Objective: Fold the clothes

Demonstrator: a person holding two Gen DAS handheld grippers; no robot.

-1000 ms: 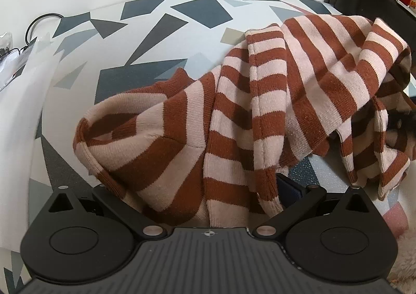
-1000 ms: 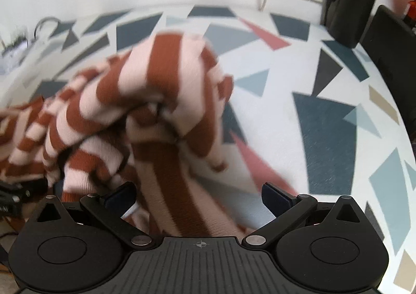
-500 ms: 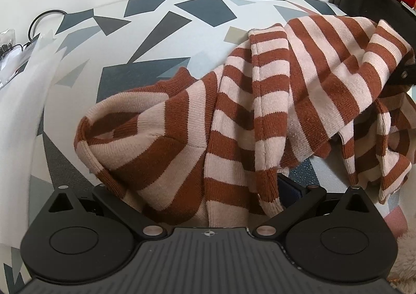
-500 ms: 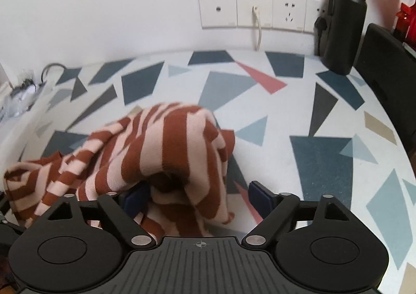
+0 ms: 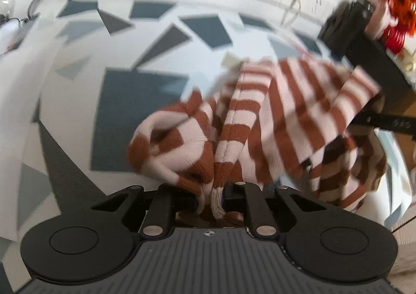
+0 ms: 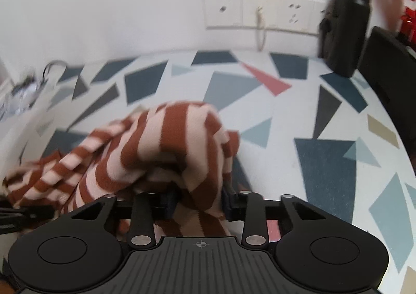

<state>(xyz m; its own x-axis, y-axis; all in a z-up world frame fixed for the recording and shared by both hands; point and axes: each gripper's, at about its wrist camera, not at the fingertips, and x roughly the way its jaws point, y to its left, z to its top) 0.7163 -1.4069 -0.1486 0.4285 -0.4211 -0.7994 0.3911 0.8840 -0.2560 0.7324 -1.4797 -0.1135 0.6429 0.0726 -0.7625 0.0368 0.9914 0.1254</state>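
Both wrist views closely face one sweater (image 5: 273,122).

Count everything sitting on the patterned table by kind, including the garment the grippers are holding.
Rust-and-pink striped knit sweater: 1
Tall black insulated bottle: 1
Flat black box at the right edge: 1
Total: 3
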